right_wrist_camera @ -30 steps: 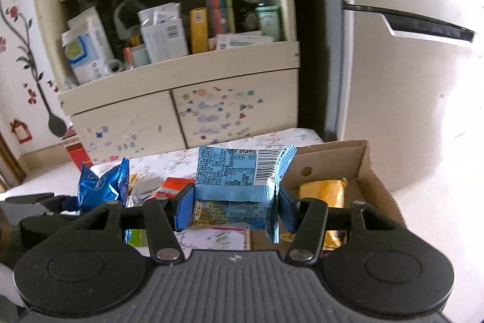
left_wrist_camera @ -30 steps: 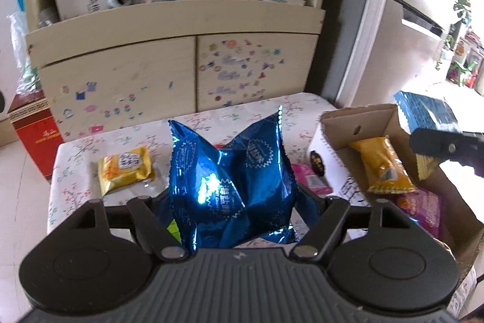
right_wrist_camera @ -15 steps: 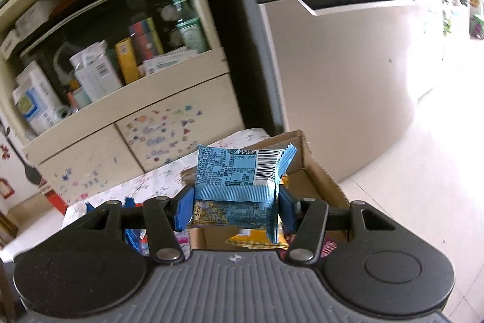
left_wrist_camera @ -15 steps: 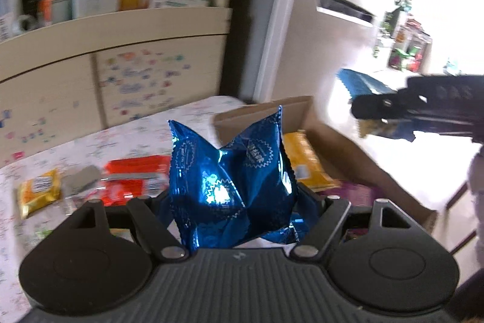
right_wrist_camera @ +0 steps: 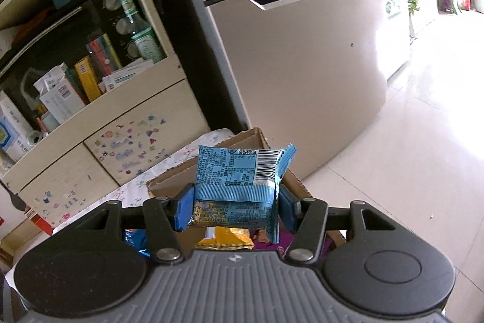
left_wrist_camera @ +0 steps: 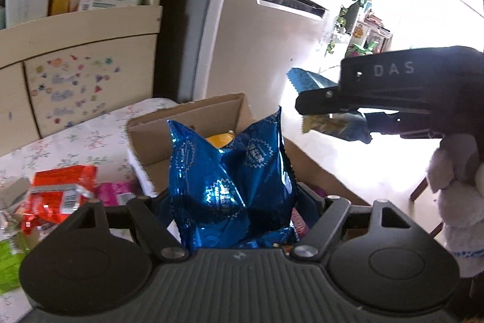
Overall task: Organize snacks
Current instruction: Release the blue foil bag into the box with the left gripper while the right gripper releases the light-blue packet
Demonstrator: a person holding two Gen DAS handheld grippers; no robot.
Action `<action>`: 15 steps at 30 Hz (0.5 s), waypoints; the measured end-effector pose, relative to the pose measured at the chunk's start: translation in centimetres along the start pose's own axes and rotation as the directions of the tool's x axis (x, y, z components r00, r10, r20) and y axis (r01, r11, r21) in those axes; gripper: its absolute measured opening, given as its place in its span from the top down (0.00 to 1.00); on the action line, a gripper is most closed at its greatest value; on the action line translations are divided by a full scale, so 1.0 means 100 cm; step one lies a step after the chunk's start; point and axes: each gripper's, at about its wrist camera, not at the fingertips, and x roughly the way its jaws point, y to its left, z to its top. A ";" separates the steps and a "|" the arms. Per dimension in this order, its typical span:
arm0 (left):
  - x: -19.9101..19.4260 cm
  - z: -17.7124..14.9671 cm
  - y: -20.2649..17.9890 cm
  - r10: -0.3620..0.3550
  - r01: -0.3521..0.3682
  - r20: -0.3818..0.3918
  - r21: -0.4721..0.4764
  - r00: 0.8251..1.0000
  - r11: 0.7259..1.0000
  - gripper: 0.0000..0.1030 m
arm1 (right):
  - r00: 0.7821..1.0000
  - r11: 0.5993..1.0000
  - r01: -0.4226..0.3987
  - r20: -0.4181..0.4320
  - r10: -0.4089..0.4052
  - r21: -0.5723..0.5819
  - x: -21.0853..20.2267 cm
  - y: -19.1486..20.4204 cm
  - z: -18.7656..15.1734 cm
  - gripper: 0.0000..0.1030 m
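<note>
A second earlier the left wrist view looked square at the cupboard, with the cardboard box off to the right; now the view had swung round so the cardboard box sat straight ahead, and the yellow packet that had lain on the left part of the worktop was out of view. The right wrist view had tilted and swung from the cupboard toward the fridge.

The left gripper was about half open and pressed on both sides of one shiny blue bag, holding it upright over the near edge of the box. The right gripper stood narrower, its blue pads clamped on one light blue packet above the box; in the left wrist view that gripper showed at the right, over the box's far side.

Two packets were held, one per gripper. Inside the box one orange packet and one purple packet showed under the right gripper. On the worktop, left of the box, lay one red packet, one pink packet and one green packet at the view's left edge.
</note>
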 end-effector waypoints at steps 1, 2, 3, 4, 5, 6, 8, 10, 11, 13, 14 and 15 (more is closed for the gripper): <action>0.003 0.000 -0.002 -0.004 0.004 -0.003 0.000 1.000 1.000 0.24 | 1.000 1.000 0.006 0.000 -0.006 0.005 0.000 -0.001 0.000 0.39; 0.006 -0.001 -0.004 -0.009 0.009 -0.007 0.002 1.000 1.000 0.24 | 1.000 1.000 0.012 0.000 -0.012 0.010 0.000 -0.002 0.000 0.39; 0.009 -0.002 -0.007 -0.018 0.018 -0.012 0.007 1.000 1.000 0.24 | 1.000 1.000 0.019 0.001 -0.019 0.013 0.000 -0.003 0.000 0.39; 0.011 -0.003 -0.009 -0.022 0.023 -0.016 0.014 1.000 1.000 0.23 | 1.000 1.000 0.027 0.000 -0.027 0.015 0.000 -0.004 0.000 0.39; 0.012 -0.004 -0.012 -0.017 0.017 -0.018 0.021 1.000 1.000 0.21 | 0.999 0.999 0.035 -0.006 -0.035 0.018 0.002 -0.005 0.000 0.37; 0.013 -0.005 -0.013 -0.013 0.013 -0.020 0.026 1.000 1.000 0.19 | 0.999 0.999 0.038 -0.012 -0.038 0.024 0.003 -0.006 -0.001 0.36; 0.011 -0.004 -0.014 -0.022 0.023 -0.016 0.024 1.000 0.999 0.13 | 0.999 0.998 0.040 -0.017 -0.040 0.042 0.004 -0.009 -0.001 0.34; 0.007 -0.002 -0.012 -0.030 0.030 -0.001 0.006 1.000 1.000 0.09 | 0.999 0.998 0.038 -0.016 -0.037 0.051 0.004 -0.009 0.000 0.33; 0.005 -0.001 -0.011 -0.030 0.030 0.007 -0.005 1.000 1.000 0.08 | 0.999 0.998 0.038 -0.016 -0.037 0.050 0.005 -0.008 0.000 0.33; 0.002 0.002 -0.008 -0.026 0.027 0.013 -0.022 1.000 0.999 0.07 | 0.999 0.998 0.033 -0.021 -0.032 0.049 0.006 -0.007 -0.001 0.29; 0.001 0.003 -0.007 -0.022 0.022 0.013 -0.029 1.000 0.999 0.06 | 0.999 0.998 0.027 -0.023 -0.026 0.050 0.007 -0.007 -0.001 0.29; -0.001 0.003 -0.005 -0.016 0.016 0.011 -0.036 1.000 0.999 0.06 | 1.000 0.998 0.019 -0.026 -0.018 0.052 0.007 -0.006 -0.001 0.28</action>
